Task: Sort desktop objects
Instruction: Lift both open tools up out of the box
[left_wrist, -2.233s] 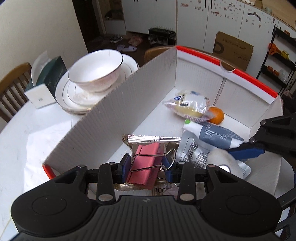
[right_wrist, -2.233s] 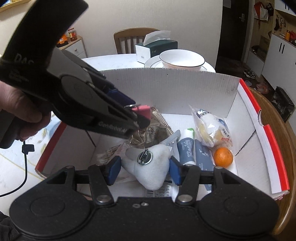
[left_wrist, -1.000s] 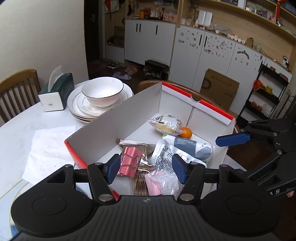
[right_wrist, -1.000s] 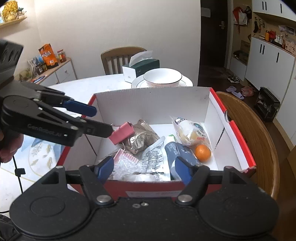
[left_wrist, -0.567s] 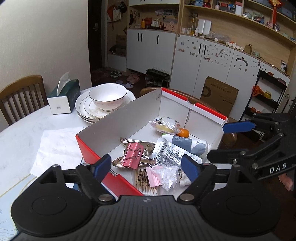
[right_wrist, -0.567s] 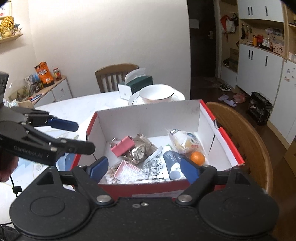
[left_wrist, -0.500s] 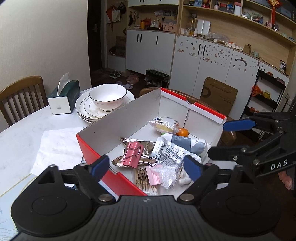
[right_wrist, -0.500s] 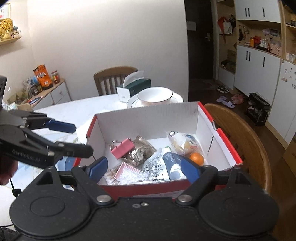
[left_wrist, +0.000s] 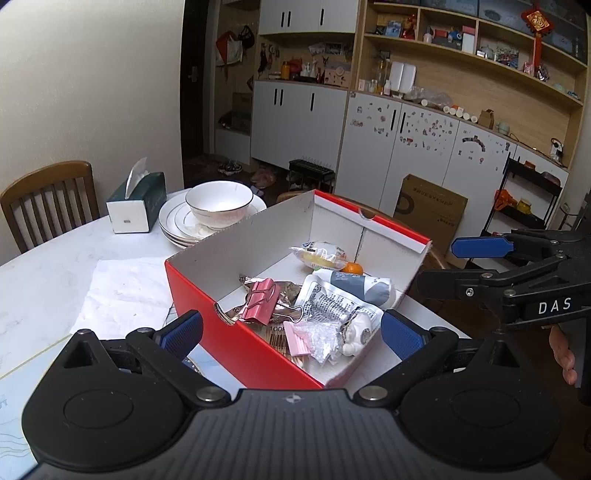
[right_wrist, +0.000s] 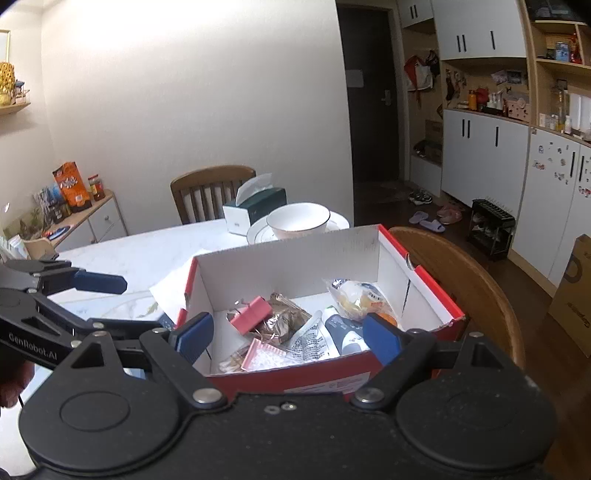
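Both the left gripper (left_wrist: 291, 332) and right gripper (right_wrist: 286, 332), jaws wide and empty, hover above the red cardboard box (left_wrist: 236, 339) at the table's edge, where the pink binder clip (left_wrist: 258, 304) lies; any further pick should descend vertically, clear of the walls.

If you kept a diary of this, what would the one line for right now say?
left hand-held gripper: open, empty | right hand-held gripper: open, empty | pink binder clip: in red box | both outside box

"DAS" on right tongs (left_wrist: 476, 258); "GenRobot.AI", left tongs (right_wrist: 99, 295).
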